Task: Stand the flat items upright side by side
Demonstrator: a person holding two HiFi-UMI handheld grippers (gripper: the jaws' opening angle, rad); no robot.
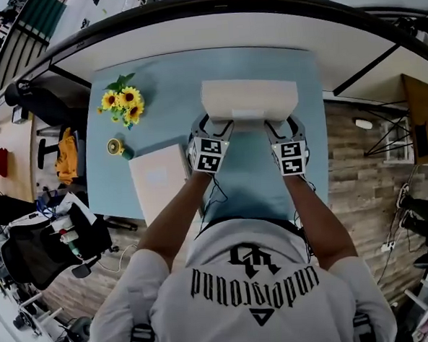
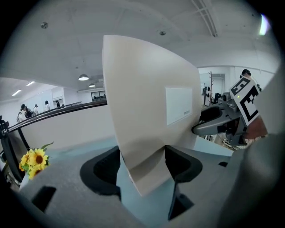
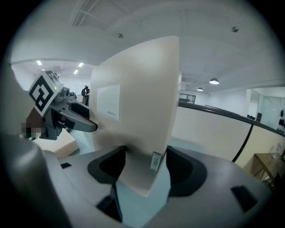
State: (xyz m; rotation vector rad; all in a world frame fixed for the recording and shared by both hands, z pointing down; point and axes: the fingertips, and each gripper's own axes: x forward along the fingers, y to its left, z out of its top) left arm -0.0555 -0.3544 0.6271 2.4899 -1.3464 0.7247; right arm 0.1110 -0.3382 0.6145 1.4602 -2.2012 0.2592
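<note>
A flat beige box with a white label is held up over the blue table, its broad face toward me. My left gripper is shut on its near left corner and my right gripper on its near right corner. In the left gripper view the box sits wedged between both jaws of the left gripper. The right gripper view shows the same box clamped in the right gripper. A second flat beige box lies flat on the table to the left.
A bunch of sunflowers and a small yellow and green object sit near the table's left edge. A pale counter with a dark rail runs beyond the table. Chairs and clutter stand on the floor at the left.
</note>
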